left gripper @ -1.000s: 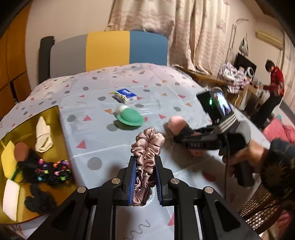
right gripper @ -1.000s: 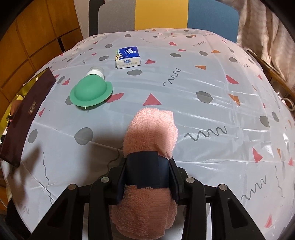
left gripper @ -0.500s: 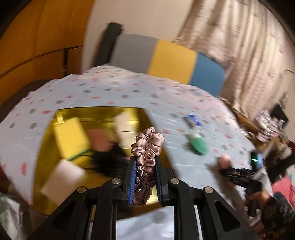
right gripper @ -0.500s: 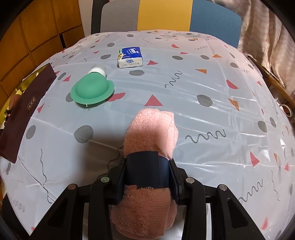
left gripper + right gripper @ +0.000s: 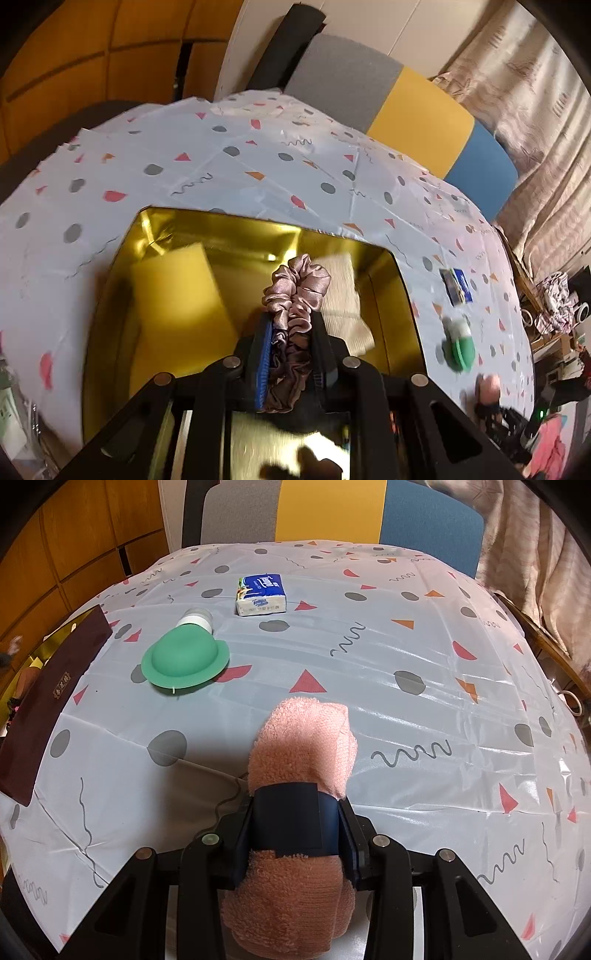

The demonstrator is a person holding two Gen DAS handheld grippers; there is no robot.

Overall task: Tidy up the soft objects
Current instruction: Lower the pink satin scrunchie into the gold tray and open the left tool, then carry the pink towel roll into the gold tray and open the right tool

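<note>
The mauve scrunchie hung clenched in the left gripper above the gold tray, which held a yellow sponge. The right gripper gripped a rolled pink towel over the table; beyond lay a green silicone cap and a tissue pack.

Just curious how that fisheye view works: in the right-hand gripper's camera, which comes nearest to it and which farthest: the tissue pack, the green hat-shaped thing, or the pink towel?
1. Pink towel, clamped in the right gripper.
2. Green hat-shaped thing, ahead, left.
3. Tissue pack, farthest, behind it.
</note>
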